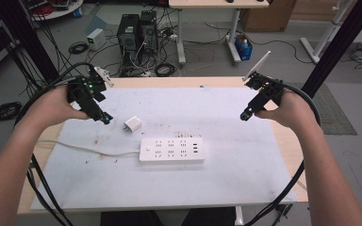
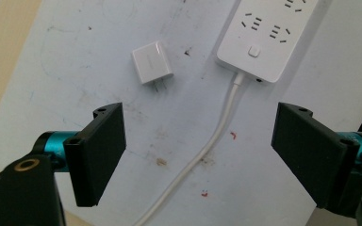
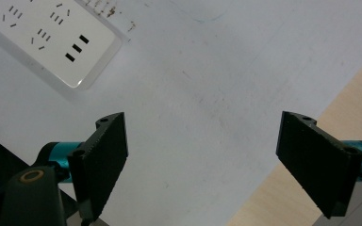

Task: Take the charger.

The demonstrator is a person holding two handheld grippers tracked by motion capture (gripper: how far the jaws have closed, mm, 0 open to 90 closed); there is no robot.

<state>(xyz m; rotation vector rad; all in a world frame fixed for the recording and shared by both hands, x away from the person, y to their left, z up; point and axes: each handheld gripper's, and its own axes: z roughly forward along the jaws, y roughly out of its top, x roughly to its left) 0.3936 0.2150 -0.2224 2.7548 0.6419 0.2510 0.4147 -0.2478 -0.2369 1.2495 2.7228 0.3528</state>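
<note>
A white power strip (image 1: 172,150) lies flat in the middle of the white mat (image 1: 235,174), its cord (image 1: 89,149) running off to the left. A small white plug adapter (image 1: 133,125) sits just behind the strip's left end. My left gripper (image 1: 106,118) hovers left of the adapter, open and holding nothing. In the left gripper view the adapter (image 2: 152,61), the strip's switch end (image 2: 264,35) and the cord (image 2: 207,146) lie ahead of the spread jaws (image 2: 200,157). My right gripper (image 1: 245,115) hangs open over the mat's right side, and the strip's USB end (image 3: 52,33) appears in its view.
The mat covers a wooden table (image 1: 292,155) whose bare edges show left and right. Beyond the far edge, computer towers (image 1: 136,33), tangled cables and desk legs stand on the floor. Black cables trail from both grippers past the table's sides.
</note>
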